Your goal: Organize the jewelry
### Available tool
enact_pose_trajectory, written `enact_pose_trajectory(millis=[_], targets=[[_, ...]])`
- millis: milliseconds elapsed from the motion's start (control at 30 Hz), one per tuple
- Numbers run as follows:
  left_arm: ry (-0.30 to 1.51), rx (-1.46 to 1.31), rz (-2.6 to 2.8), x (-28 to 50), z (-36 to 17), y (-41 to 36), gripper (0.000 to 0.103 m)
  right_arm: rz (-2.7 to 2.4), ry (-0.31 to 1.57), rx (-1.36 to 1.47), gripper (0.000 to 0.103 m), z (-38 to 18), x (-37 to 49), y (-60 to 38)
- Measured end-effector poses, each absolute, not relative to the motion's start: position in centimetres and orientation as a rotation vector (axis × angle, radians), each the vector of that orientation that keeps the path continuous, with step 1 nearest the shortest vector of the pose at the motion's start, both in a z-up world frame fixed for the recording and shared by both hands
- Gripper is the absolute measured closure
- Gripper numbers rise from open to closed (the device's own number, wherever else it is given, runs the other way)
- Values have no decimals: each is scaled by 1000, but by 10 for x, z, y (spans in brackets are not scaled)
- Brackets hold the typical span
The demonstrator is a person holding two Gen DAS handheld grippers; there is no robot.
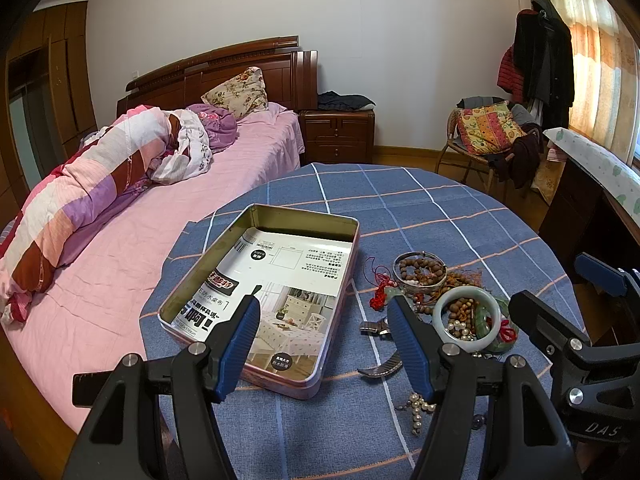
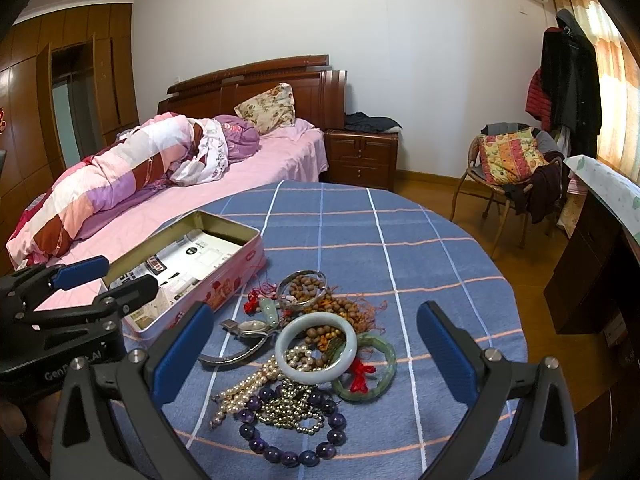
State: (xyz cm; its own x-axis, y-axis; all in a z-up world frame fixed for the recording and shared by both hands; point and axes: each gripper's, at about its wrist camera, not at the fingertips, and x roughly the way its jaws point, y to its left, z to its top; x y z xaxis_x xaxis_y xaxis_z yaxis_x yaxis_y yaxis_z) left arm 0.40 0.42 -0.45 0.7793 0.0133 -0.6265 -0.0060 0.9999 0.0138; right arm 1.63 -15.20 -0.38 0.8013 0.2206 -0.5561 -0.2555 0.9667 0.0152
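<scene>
A pile of jewelry lies on the blue checked tablecloth (image 2: 400, 232): a pale jade bangle (image 2: 347, 364), a green bangle with red thread (image 2: 384, 376), wooden bead strings (image 2: 308, 286), a wristwatch (image 2: 250, 330), pearl strands (image 2: 244, 388) and purple beads (image 2: 280, 454). An open pink tin box (image 1: 240, 280) lined with printed paper stands left of the pile. My left gripper (image 1: 324, 308) is open over the tin's right edge. My right gripper (image 2: 314, 320) is open above the pile. The pale bangle (image 1: 444, 326) also shows in the left wrist view.
A bed (image 1: 160, 208) with a pink sheet and rolled quilt touches the table's left side. A nightstand (image 1: 338, 134) stands behind. A chair (image 2: 508, 168) with cushions and clothes is at the back right, a dark desk (image 2: 592, 248) at the right.
</scene>
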Motion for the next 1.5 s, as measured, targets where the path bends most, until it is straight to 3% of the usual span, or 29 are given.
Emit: enact_pose_trajectory(millis=[1033, 1500], targets=[[680, 15, 12, 4, -5, 5, 37, 264, 591, -66, 0, -7, 15, -149], [713, 46, 5, 14, -27, -4, 37, 187, 683, -78, 0, -42, 34, -195]])
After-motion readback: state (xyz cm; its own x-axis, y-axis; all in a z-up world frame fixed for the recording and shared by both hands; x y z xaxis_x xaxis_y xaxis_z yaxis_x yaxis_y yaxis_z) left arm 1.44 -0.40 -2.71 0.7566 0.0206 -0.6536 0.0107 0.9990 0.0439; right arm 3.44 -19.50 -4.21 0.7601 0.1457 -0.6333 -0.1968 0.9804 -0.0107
